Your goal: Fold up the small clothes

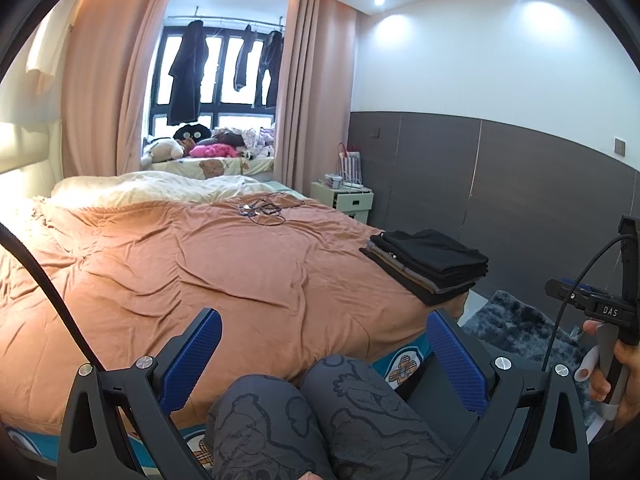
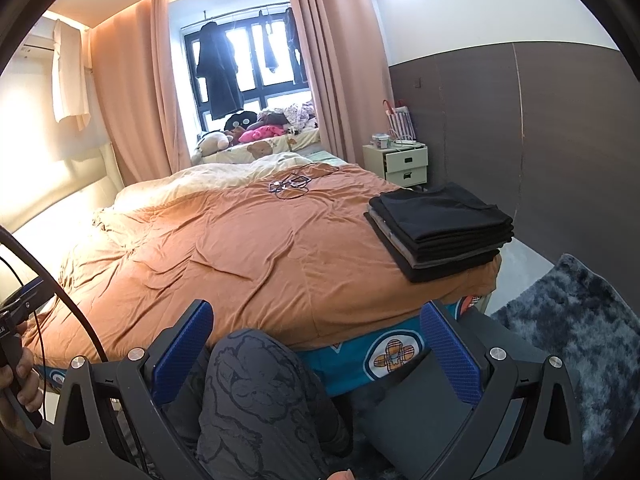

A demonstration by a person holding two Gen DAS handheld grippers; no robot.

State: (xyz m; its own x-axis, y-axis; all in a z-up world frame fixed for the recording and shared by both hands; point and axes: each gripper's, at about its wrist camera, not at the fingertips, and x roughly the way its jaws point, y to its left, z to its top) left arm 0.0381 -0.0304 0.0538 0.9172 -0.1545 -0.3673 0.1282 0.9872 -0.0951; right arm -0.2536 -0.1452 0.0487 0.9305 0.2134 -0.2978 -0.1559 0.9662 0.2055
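Note:
A stack of folded dark clothes (image 1: 430, 264) sits at the near right corner of the bed with the orange cover (image 1: 224, 264); it also shows in the right wrist view (image 2: 440, 226). My left gripper (image 1: 324, 340) is open and empty, held above my knees before the bed's front edge. My right gripper (image 2: 318, 336) is open and empty, also low in front of the bed (image 2: 248, 248), left of and below the stack. The right gripper's handle shows at the right edge of the left wrist view.
Cables and small devices (image 1: 262, 210) lie far back on the bed. A cream nightstand (image 2: 402, 162) stands by the dark wall panel. A grey shaggy rug (image 2: 572, 332) covers the floor on the right. Soft toys (image 1: 188, 146) lie on the window ledge.

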